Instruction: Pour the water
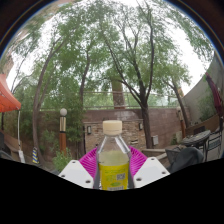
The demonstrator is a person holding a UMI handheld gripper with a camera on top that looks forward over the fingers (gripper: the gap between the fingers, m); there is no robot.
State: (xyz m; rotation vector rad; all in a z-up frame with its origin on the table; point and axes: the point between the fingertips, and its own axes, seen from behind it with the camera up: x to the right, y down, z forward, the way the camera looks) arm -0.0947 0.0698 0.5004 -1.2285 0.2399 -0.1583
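The clear plastic bottle with a yellow label and a pale cap [114, 157] stands between the magenta pads [88, 160] of the gripper [113, 168], and the jaws seem to press it on both sides. Its long axis is upright, cap pointing up toward the trees. The cap is on, and no cup or glass is visible, so I judge the pouring is not yet begun.

Whatever bears the bottle [114, 165] — clamped in the gripper [114, 158] — lies hidden.
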